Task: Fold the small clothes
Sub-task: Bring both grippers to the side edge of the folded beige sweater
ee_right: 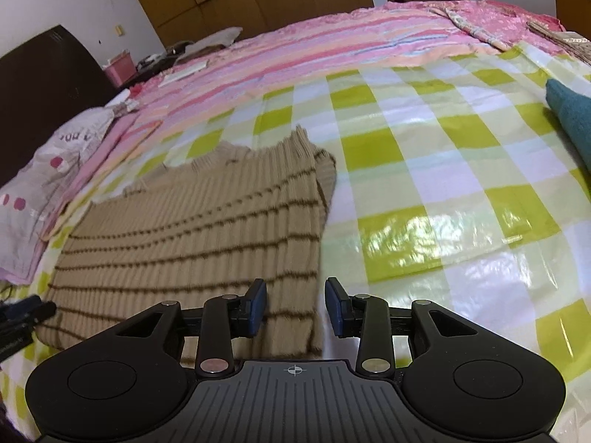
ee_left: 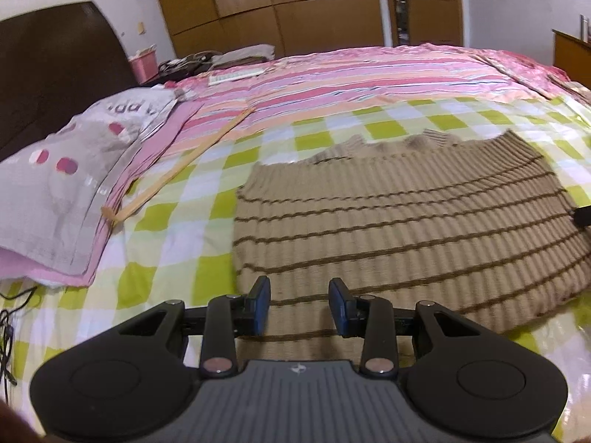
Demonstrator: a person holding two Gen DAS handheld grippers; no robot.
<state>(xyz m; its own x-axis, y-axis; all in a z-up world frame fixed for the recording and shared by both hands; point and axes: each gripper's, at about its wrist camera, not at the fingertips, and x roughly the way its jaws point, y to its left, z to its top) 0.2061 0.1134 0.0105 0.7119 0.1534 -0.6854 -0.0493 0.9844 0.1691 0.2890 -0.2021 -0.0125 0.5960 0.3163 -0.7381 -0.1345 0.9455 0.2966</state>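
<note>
A beige ribbed sweater with thin brown stripes lies flat on the green-and-white checked cloth, sleeves folded in, collar at the far side. My left gripper is open and empty, just above the sweater's near left part. In the right wrist view the sweater lies to the left. My right gripper is open and empty over its near right edge. The left gripper's tip shows at the left edge.
A grey pillow with pink dots lies on the left on a pink striped sheet. A teal garment lies at the far right. A dark headboard and wooden wardrobe stand behind.
</note>
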